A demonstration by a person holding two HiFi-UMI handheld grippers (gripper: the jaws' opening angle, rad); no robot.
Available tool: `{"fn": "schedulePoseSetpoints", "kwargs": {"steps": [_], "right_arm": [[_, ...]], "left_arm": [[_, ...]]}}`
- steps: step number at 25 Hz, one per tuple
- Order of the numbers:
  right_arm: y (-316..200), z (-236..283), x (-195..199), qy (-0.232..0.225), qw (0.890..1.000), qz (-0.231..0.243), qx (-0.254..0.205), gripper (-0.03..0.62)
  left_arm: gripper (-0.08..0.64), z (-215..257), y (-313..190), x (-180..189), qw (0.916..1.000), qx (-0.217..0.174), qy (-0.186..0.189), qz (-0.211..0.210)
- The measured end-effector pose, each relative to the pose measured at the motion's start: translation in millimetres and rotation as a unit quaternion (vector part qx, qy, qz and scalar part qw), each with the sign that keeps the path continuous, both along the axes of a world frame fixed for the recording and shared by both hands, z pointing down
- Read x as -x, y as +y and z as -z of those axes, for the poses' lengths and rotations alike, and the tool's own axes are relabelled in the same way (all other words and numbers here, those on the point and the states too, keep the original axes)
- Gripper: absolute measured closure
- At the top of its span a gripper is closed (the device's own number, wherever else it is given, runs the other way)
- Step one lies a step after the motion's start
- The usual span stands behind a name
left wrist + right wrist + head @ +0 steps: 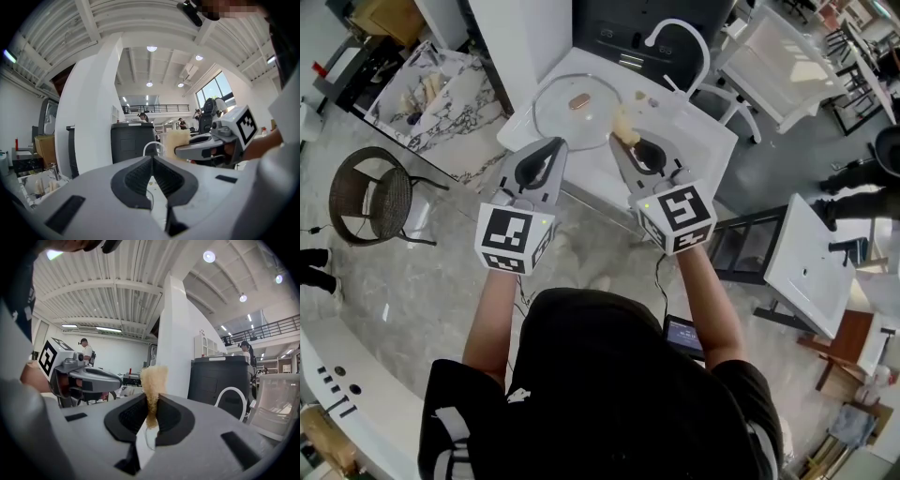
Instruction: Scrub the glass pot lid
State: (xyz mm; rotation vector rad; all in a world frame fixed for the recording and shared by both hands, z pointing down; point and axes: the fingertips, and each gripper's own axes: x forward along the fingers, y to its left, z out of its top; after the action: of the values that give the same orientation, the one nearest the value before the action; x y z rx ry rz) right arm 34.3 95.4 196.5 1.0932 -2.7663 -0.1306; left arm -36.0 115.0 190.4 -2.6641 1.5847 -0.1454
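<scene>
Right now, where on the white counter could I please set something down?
Bare counter lies right of the glass lid, in front of the faucet. The near edge is crowded: left gripper, right gripper and its sponge.

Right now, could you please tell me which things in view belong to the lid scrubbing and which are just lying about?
Job: glass pot lid, sponge, right hand-held gripper.
Lying about: faucet, wicker chair.

Round glass lid (565,119), knob up, on white basin (680,136)
</scene>
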Motion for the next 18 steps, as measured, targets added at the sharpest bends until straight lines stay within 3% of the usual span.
{"fn": "schedulePoseSetpoints", "kwargs": {"steps": [18], "right_arm": [[37,-2,-7,-0.003,1.0,0.013,-0.007,0.569]], "left_arm": [[0.546,1,37,-10,0.9999,-0.007,0.0,0.011]]}}
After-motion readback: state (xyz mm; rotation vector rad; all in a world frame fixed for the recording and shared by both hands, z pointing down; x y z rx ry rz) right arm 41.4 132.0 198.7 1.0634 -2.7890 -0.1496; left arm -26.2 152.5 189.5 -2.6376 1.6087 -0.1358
